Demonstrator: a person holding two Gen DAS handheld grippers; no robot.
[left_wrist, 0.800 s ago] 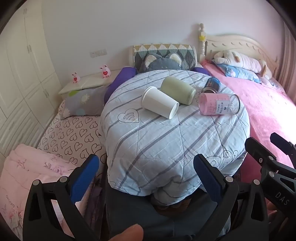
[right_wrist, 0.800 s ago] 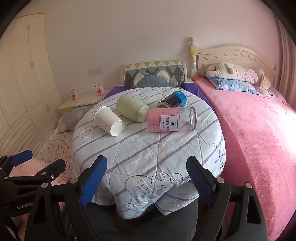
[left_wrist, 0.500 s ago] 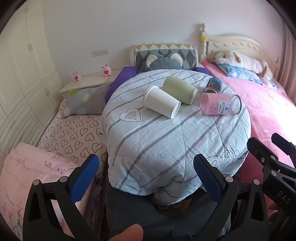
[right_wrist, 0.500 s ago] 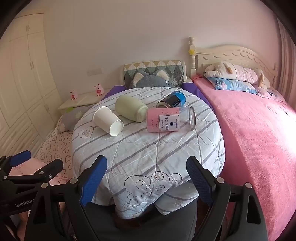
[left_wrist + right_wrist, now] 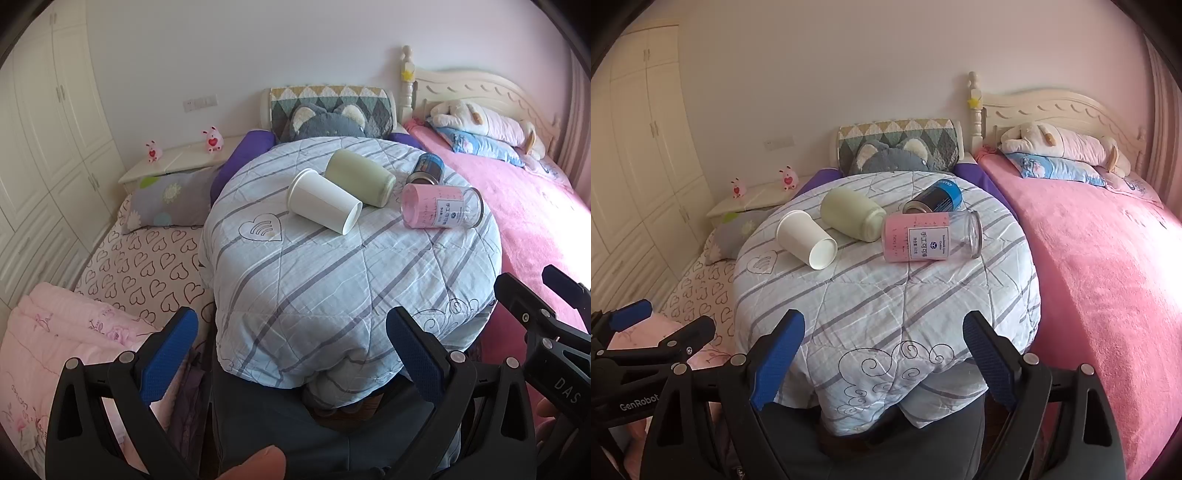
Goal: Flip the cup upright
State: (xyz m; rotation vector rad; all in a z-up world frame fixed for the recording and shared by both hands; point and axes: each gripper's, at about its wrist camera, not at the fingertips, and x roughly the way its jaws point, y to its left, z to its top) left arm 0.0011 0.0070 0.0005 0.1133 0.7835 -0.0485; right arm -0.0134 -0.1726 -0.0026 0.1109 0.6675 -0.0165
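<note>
Bedroom, plain pale wall [image 5: 258, 44]. Cream wardrobe doors [image 5: 40, 122] along left side. Carved cream headboard [image 5: 1056, 110] at right, pink bedspread [image 5: 1108, 258] below, sunlit at far right edge. White nightstand [image 5: 177, 162] against wall; heart-print sheet [image 5: 140, 266] in front of it.

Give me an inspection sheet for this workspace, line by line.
Surface: round table under a striped quilted cloth.
Job's things: white paper cup, green cup, pink jar and blue can, all lying on their sides; none upright.
Clutter: nothing seen on the table besides these.
Grippers: left gripper and right gripper both open, empty, short of the table's near edge.
Cables: nothing seen.
Surroundings: pink bed at right, heart-print bedding at left, wardrobe, plush cushion behind.
</note>
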